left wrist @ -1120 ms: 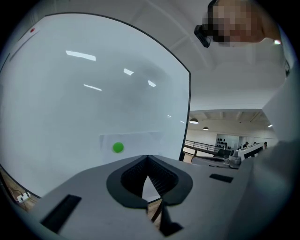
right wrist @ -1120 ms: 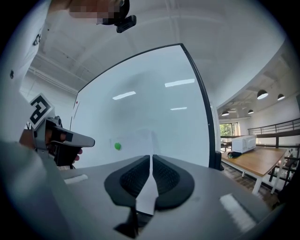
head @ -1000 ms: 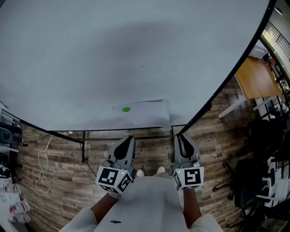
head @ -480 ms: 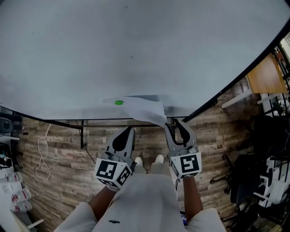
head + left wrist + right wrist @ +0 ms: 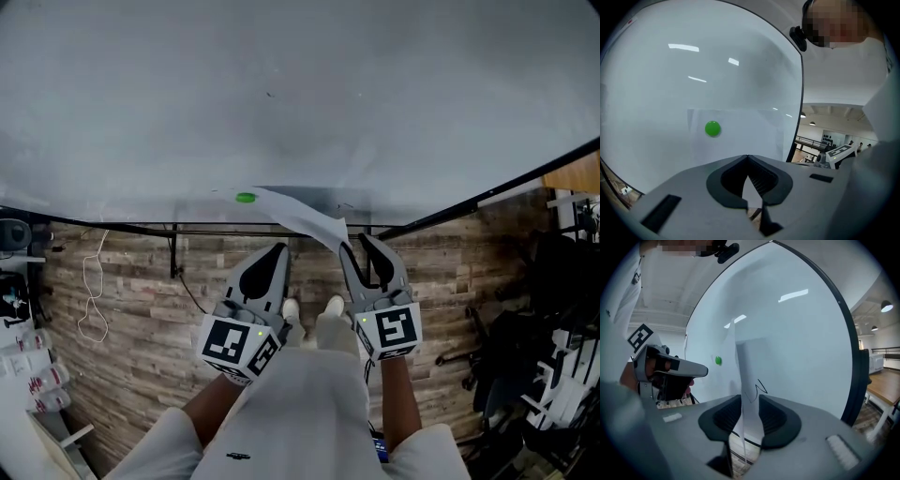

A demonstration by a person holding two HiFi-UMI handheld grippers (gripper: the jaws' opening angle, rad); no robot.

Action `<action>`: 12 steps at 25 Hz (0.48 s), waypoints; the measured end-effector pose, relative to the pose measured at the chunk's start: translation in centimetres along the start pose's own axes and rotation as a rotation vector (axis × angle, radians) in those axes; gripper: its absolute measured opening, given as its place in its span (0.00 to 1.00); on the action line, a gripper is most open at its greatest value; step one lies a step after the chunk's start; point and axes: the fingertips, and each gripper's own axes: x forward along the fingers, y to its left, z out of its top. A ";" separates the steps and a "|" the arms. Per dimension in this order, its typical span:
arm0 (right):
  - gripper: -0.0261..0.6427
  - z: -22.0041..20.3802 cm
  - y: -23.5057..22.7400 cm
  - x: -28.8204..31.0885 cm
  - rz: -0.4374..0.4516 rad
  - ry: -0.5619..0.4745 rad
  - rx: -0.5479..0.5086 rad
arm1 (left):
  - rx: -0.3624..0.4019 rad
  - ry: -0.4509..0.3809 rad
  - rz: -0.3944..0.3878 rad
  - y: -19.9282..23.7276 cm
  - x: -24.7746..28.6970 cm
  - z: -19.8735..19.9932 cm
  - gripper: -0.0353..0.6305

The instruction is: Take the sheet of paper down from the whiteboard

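The right gripper [image 5: 356, 246] has just been opening its jaws, and they now stand wide. The loose right end of the sheet of paper [image 5: 302, 218] runs edge-on through the gap. In the right gripper view the sheet [image 5: 747, 373] rises between the two pads, and neither pad appears to press on it, so it looks released rather than held. The left gripper [image 5: 278, 249] is closed with its tips together and nothing between them. What shows past its tips in the left gripper view is the sheet [image 5: 736, 133], lying flat on the whiteboard [image 5: 693, 70] beyond.

The sheet is only half off. Its left upper corner is pinned to the whiteboard [image 5: 281, 94] by a green magnet [image 5: 246, 197], and from there it peels away from the board, slanting down and to the right to the right gripper. Its long axis therefore runs from the magnet at upper left to the free end at lower right.

The next move turns on that magnet. It lies up and to the left of both grippers, and the left gripper is nearer: the magnet [image 5: 712, 128] sits just above and left of its closed tips. From the right gripper the magnet [image 5: 718, 360] is farther off, beyond the sheet and above the left gripper [image 5: 670, 369]. My guess is that the left gripper should go for the magnet or the pinned corner while the right one closes on the free end again.
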 end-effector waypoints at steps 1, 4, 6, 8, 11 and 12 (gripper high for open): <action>0.21 -0.3 0.0 0.0 -0.001 0.004 0.001 | -0.002 0.003 0.001 0.2 0.0 -0.2 0.06; 0.06 -0.7 0.3 -0.2 0.016 0.015 0.006 | -0.009 0.012 0.007 0.4 -0.2 -0.7 0.06; 0.06 -0.7 0.4 -0.6 0.020 0.016 0.001 | -0.010 0.015 0.006 0.0 -0.4 -0.9 0.06; 0.06 -0.6 0.4 -1.0 0.016 0.013 -0.007 | -0.008 0.013 0.002 -0.5 -0.4 -0.9 0.06; 0.06 -0.2 0.8 -0.6 0.012 0.009 -0.005 | -0.009 0.006 -0.002 0.0 -0.6 -0.4 0.06; 0.06 -0.1 1.0 -0.4 0.010 0.009 -0.004 | -0.010 0.004 -0.003 0.3 -0.7 -0.3 0.06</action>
